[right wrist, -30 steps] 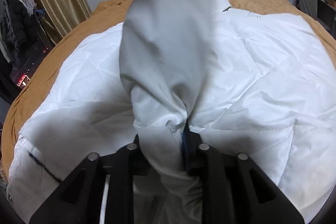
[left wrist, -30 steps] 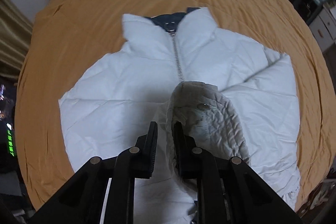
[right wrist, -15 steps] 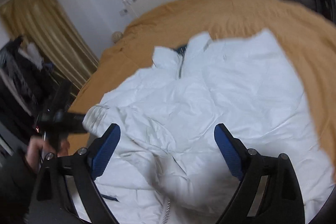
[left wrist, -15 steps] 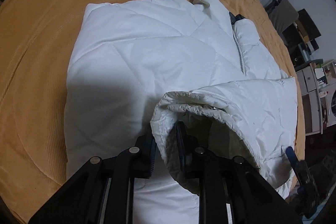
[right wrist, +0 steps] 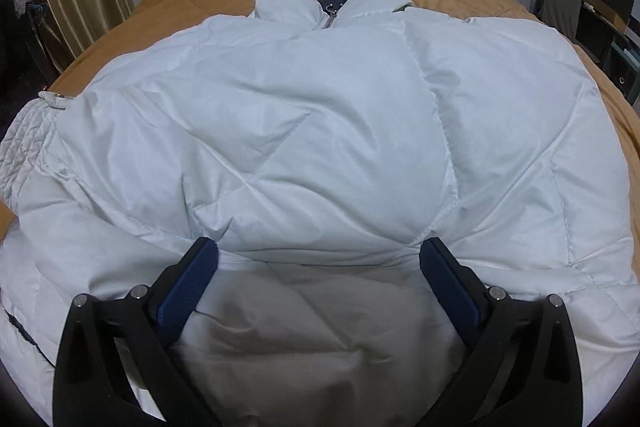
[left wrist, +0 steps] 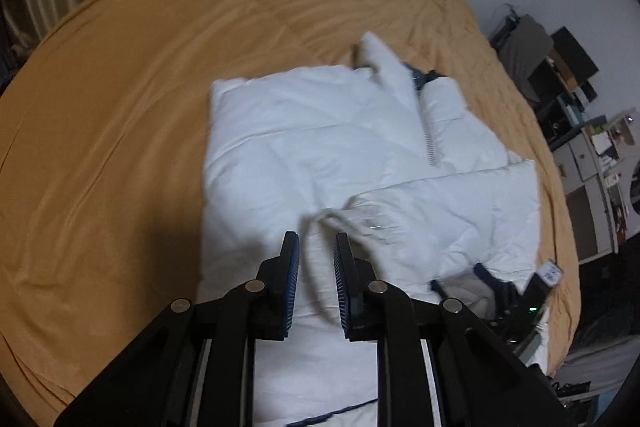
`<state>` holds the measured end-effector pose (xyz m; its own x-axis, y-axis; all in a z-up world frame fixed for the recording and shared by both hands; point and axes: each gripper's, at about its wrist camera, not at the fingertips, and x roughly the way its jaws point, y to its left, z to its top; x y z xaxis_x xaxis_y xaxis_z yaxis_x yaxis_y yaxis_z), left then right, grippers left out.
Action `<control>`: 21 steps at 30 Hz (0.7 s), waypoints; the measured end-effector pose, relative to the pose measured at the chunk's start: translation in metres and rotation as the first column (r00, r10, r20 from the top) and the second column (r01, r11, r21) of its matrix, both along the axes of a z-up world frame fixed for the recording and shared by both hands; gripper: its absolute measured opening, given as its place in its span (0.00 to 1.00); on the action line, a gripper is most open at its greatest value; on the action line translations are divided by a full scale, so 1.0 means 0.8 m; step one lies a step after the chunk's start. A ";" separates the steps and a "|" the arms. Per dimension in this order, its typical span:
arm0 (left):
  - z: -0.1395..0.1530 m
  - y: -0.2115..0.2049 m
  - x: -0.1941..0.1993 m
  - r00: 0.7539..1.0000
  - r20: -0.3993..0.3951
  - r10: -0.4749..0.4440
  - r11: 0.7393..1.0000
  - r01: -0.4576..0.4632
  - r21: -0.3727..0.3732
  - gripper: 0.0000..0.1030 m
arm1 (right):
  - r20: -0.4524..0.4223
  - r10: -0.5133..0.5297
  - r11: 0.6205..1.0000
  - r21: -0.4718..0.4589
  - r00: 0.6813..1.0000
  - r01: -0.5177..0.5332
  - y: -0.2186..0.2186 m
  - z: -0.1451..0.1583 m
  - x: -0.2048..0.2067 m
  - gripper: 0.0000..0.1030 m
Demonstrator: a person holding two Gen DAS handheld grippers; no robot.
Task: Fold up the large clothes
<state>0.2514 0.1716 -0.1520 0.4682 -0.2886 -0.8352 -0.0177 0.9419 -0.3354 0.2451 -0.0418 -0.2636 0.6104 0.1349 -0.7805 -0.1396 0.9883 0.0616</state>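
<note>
**Left wrist view, left to right.** The ochre bedspread [left wrist: 120, 107] fills the left side. On it, right of centre, lies one white padded jacket [left wrist: 320, 131], front up, its one zip [left wrist: 429, 139] closed and running down from the collar. Your left gripper [left wrist: 315, 239] stands low in the middle with its jaws drawn nearly together, and the rim of the sleeve cuff [left wrist: 360, 217] passes between the pads, so read it as clamped on the cuff (the cuff is motion-blurred, so the contact itself is not sharp). The sleeve [left wrist: 460, 195] behind that cuff runs across the jacket's lower front from the right edge.

**Right wrist view, left to right.** The same cuff sits at the far left edge, and the sleeve spans the chest below the collar [right wrist: 328, 5]. Your right gripper [right wrist: 319, 245] has just been opening and now stands wide apart. The puffed fabric lies in the gap, but neither pad presses on it.

**Progress.** As a judgement, one sleeve is folded across the front and you have yet to let go of its cuff. The other sleeve cannot be made out. The lengthwise folds of the body look undone.

**Count.** One jacket, one sleeve in view, one cuff, one zip, two grippers.
</note>
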 end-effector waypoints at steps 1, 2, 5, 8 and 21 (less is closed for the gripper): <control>0.009 -0.020 0.001 0.999 0.025 -0.033 0.999 0.034 -0.019 0.17 | 0.003 0.000 1.000 0.001 1.000 0.000 -0.002 0.000 -0.007 0.99; 0.016 -0.042 0.002 0.996 0.047 -0.071 0.997 0.072 -0.035 0.17 | 0.004 0.001 1.000 0.005 1.000 -0.001 -0.002 0.001 -0.008 0.99; 0.005 -0.100 0.007 0.985 0.062 -0.163 0.985 0.166 -0.050 0.18 | 0.010 0.003 1.000 0.011 1.000 -0.003 -0.004 0.002 -0.018 0.99; -0.048 -0.124 0.014 0.982 -0.009 -0.188 0.977 0.188 0.098 0.20 | 0.014 0.005 1.000 0.014 1.000 -0.005 -0.006 0.002 -0.021 0.99; -0.144 -0.076 0.009 0.996 0.001 -0.089 0.996 0.089 0.012 0.18 | 0.085 -0.003 0.999 -0.040 0.996 0.006 -0.029 0.059 -0.065 0.98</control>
<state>0.2584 0.1107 -0.2674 0.4428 -0.3189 -0.8380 0.0667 0.9437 -0.3239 0.1931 -0.0647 -0.2161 0.6752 0.1016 -0.7306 -0.1384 0.9903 0.0098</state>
